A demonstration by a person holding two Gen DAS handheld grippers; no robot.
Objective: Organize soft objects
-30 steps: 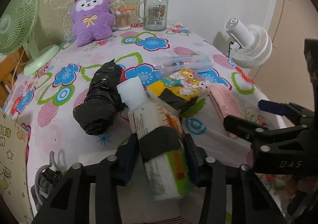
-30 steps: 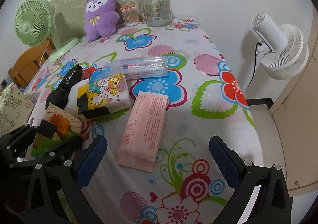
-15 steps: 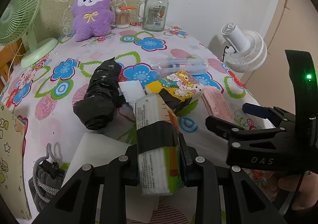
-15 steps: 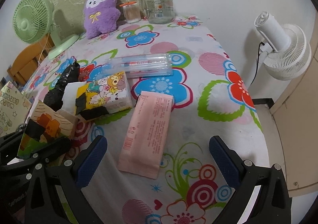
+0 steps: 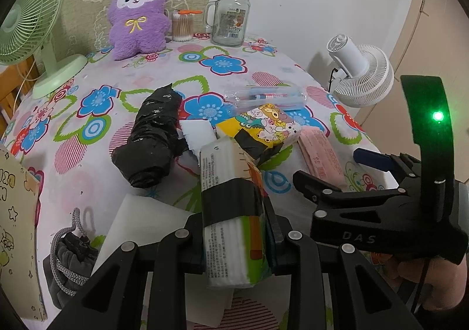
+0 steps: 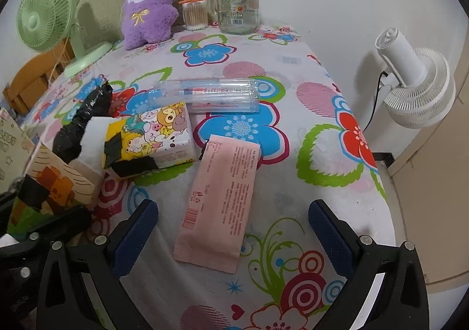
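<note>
My left gripper [image 5: 234, 230] is shut on a tissue pack [image 5: 231, 212] with a black tape band, held upright above the table's near edge; the pack also shows in the right wrist view [image 6: 49, 183]. My right gripper [image 6: 231, 230] is open and empty, just above the near end of a flat pink pack [image 6: 222, 204]. A cartoon-print tissue pack [image 6: 155, 136] lies left of the pink pack, with a white tissue sheet [image 6: 93, 142] and a black plastic bundle [image 5: 152, 136] beside it. A purple plush toy [image 5: 137, 16] sits at the back.
A clear plastic tube case [image 6: 211, 92] lies behind the tissue packs. A glass jar [image 5: 231, 19] and a cotton-swab pot [image 5: 183, 25] stand at the back. A green fan [image 5: 26, 28] stands far left, a white fan [image 6: 416, 86] off the right edge. A grey drawstring pouch [image 5: 70, 256] lies near left.
My left gripper has lifted the tissue pack off the table and drawn it back toward me. The right gripper has edged slightly forward over the pink pack and stays open.
</note>
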